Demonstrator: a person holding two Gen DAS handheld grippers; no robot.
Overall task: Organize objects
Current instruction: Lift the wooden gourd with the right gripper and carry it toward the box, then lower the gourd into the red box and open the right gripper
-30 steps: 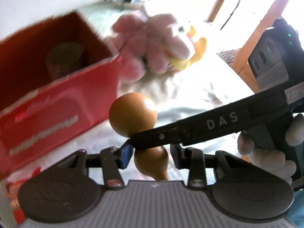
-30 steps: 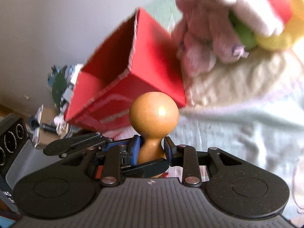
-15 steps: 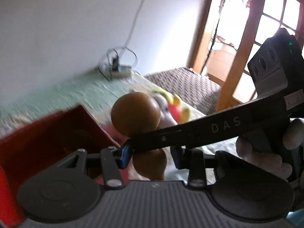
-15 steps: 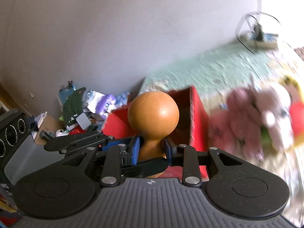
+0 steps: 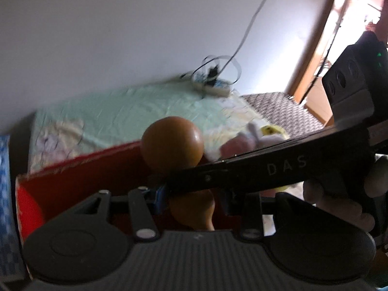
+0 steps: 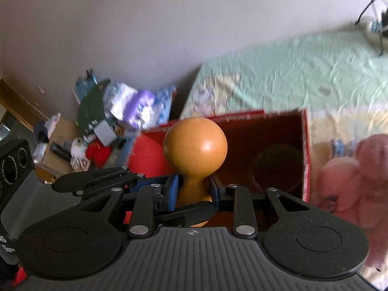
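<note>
Both tongs are closed on the narrow neck of one wooden pestle (image 6: 195, 145), the right tongs (image 6: 192, 188) squarely and the left tongs (image 5: 194, 195) crossing them. Its long axis runs forward, round head leading. The open red box (image 6: 304, 150) lies just beyond and below the head.
</note>
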